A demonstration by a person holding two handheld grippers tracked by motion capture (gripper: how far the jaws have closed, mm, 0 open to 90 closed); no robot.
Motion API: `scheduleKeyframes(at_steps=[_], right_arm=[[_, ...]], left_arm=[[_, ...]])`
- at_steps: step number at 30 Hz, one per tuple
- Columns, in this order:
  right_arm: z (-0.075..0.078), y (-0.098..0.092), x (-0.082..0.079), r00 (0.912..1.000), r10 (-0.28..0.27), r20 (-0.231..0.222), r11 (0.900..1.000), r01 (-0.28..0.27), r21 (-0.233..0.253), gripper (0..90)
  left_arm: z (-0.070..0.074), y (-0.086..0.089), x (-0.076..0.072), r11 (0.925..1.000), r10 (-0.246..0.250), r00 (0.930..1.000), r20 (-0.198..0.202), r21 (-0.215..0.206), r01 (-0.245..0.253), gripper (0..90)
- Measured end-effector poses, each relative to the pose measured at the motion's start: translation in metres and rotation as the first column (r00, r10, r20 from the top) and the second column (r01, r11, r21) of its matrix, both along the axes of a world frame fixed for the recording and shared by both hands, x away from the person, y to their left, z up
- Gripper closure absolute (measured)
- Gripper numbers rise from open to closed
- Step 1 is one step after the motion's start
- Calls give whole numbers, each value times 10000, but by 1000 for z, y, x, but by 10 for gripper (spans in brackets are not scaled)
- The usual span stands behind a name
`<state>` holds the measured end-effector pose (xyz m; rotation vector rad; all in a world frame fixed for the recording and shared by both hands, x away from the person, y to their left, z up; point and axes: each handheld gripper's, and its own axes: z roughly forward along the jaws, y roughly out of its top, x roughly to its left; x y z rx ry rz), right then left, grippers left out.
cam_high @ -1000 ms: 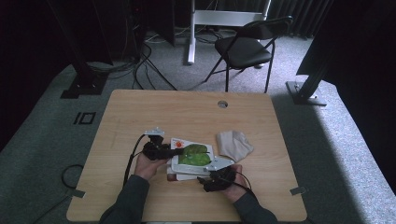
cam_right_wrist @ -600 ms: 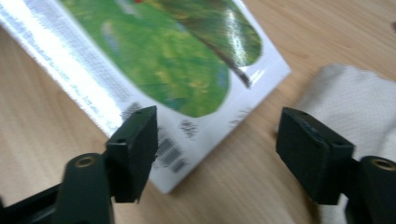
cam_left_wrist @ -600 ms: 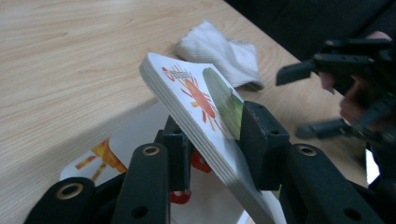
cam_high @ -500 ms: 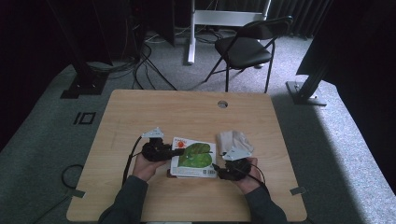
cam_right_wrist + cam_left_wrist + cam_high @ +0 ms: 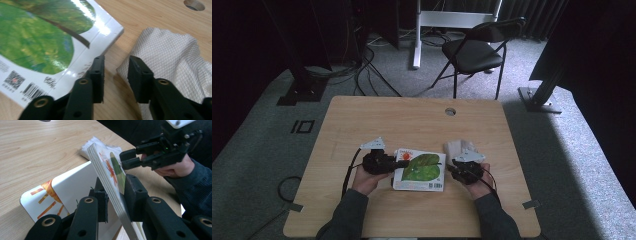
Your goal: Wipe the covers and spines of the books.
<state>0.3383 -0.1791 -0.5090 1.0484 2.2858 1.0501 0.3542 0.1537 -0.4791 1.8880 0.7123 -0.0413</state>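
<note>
The left claw is clamped on the stacked pages of a thick glossy board book with a green leaf cover, lifting them off its open white page on the pale wooden bench. The right claw hangs parted, gripping nothing, between the book's corner and a crumpled white quilted cloth

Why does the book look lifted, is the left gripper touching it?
Touching. The left gripper view shows the left gripper with its two black jaws clamped on the book, one pressing each side of the thick pages.
</note>
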Motion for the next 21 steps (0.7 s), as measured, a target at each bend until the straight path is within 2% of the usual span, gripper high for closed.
scheduleKeyframes(at_steps=[1, 2, 3, 10, 12, 13, 16, 18, 19, 21], right_arm=[[-1, 0, 2, 9999, -46, -101, 10000, 47, 82, 711], [-4, 0, 6, 9997, -36, -240, 9999, 39, 121, 774], [-6, 0, 7, 9995, -31, -325, 9999, 36, 153, 787], [-13, 1, 18, 9973, 143, -720, 9966, -84, 820, 826], [-15, 0, 22, 9957, 256, -890, 9929, -150, 1179, 842], [-15, 0, 22, 9957, 256, -890, 9929, -150, 1179, 842], [-16, -5, 26, 9918, 453, -1197, 9814, -218, 1907, 874], [-17, -7, 26, 9908, 586, -1216, 9748, -306, 2210, 897], [-17, -7, 26, 9908, 586, -1216, 9748, -306, 2210, 897], [-14, -11, 26, 9905, 732, -1168, 9592, -378, 2803, 900]], left_arm=[[0, 0, 0, 10000, 0, 10000, 0, 0, 0, 736], [1, 0, -2, 10000, -46, 9998, 192, 38, 45, 736], [1, 0, -3, 10000, -60, 9997, 219, 41, 59, 736], [1, 0, -6, 9998, -177, 9989, 444, -18, 178, 737], [1, 1, -6, 9998, -210, 9987, 465, -59, 213, 739], [1, 1, -6, 9998, -210, 9987, 465, -59, 213, 740], [0, 2, -7, 9996, -269, 9984, 504, -116, 275, 743], [0, 3, -8, 9992, -295, 9983, 499, -258, 308, 751], [0, 3, -8, 9992, -295, 9983, 499, -258, 308, 758], [-1, 5, -8, 9986, -378, 9980, 502, -342, 396, 771]])
